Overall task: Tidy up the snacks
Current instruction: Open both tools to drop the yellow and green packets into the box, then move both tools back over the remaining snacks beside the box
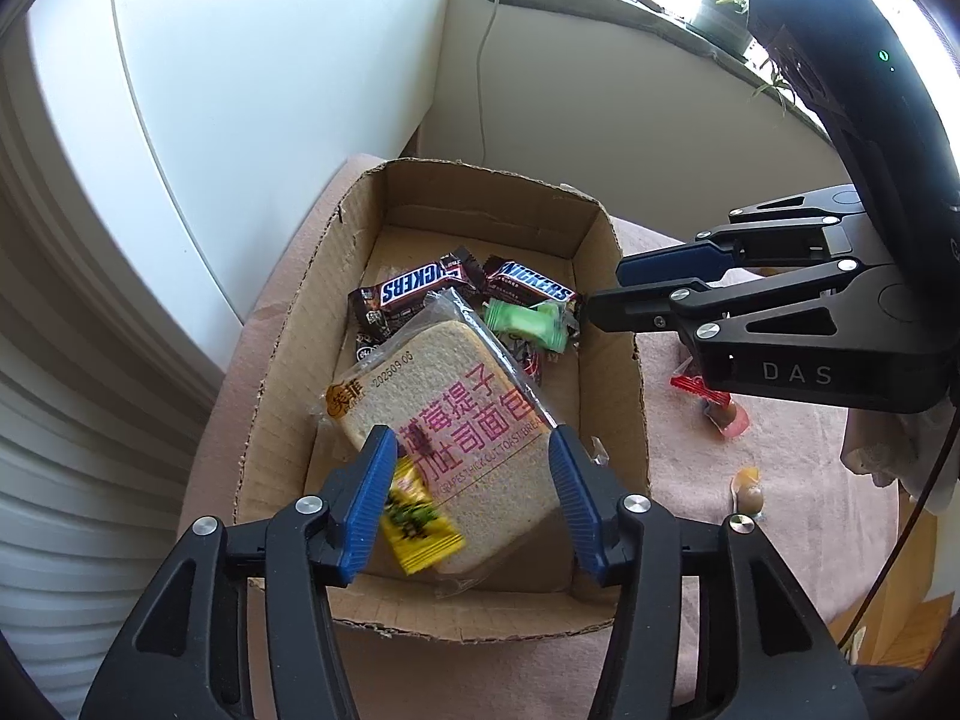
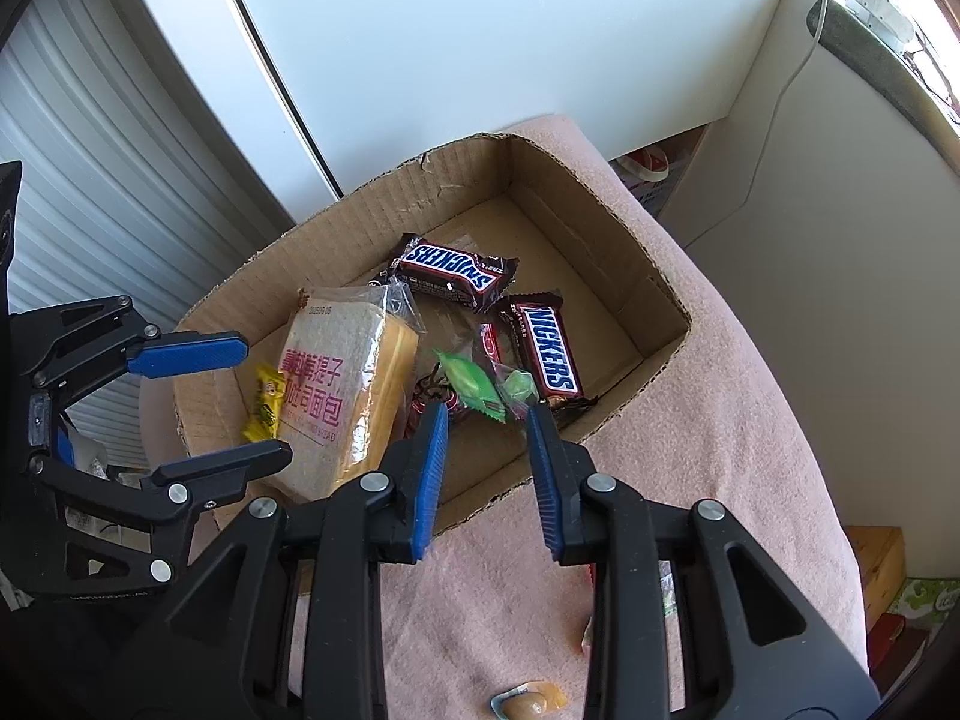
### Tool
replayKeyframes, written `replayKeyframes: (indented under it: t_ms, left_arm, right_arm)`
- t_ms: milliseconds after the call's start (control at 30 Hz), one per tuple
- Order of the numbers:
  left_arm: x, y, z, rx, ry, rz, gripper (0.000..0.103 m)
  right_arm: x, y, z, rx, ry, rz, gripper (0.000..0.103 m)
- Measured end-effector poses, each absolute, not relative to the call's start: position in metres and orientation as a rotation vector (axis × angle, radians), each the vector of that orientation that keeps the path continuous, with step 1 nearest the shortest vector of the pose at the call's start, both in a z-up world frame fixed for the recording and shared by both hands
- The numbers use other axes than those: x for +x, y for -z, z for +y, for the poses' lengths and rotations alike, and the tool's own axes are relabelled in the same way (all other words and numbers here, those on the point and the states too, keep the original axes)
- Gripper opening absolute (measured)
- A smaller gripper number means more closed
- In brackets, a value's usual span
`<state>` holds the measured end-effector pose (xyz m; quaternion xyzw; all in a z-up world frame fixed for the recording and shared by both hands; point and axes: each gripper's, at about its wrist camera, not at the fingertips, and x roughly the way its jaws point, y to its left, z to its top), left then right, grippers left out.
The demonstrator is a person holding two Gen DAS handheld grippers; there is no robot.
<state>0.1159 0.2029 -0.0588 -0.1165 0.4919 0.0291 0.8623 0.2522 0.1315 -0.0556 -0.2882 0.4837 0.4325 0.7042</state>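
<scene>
A cardboard box (image 1: 618, 276) (image 2: 624, 252) on a pink cloth holds a wrapped toast bread pack (image 1: 444, 420) (image 2: 336, 378), two Snickers bars (image 1: 414, 291) (image 2: 450, 270), a green candy (image 1: 528, 324) (image 2: 468, 384) and a yellow packet (image 1: 420, 516) (image 2: 264, 402). My left gripper (image 1: 474, 504) (image 2: 222, 396) is open above the box's near end, its fingers apart on either side of the bread pack. My right gripper (image 2: 486, 474) (image 1: 606, 285) is open and empty at the box's side rim.
Loose snacks lie on the pink cloth (image 1: 720, 480) outside the box: a red packet (image 1: 696, 387), an orange-brown candy (image 1: 747, 489) (image 2: 531, 702). A white wall and a windowsill with plants (image 1: 720, 6) stand behind. A white cable (image 1: 483, 90) hangs down.
</scene>
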Motion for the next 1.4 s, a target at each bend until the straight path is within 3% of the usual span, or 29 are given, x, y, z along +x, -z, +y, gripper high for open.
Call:
replayKeyframes:
  t_ms: [67, 133, 200, 233, 733, 1400]
  left_arm:
    - [0.116, 0.059, 0.203, -0.241, -0.071, 1.034, 0.059]
    - [0.116, 0.059, 0.204, -0.242, -0.079, 1.034, 0.062]
    - [0.117, 0.060, 0.204, -0.243, -0.081, 1.037, 0.062]
    - [0.117, 0.060, 0.204, -0.242, -0.082, 1.038, 0.062]
    - [0.119, 0.055, 0.190, -0.219, -0.082, 1.051, 0.062]
    - [0.125, 0.046, 0.107, -0.167, 0.073, 1.061, 0.062]
  right_arm:
    - [0.253, 0.055, 0.132, -0.637, -0.958, 1.076, 0.030]
    - [0.253, 0.053, 0.130, -0.639, -0.952, 1.070, 0.047]
    - [0.252, 0.051, 0.128, -0.636, -0.947, 1.055, 0.059]
    - [0.252, 0.050, 0.127, -0.633, -0.944, 1.052, 0.059]
    - [0.262, 0.040, 0.100, -0.591, -0.888, 1.055, 0.060]
    - [0.291, 0.037, -0.026, -0.464, -0.708, 1.114, 0.060]
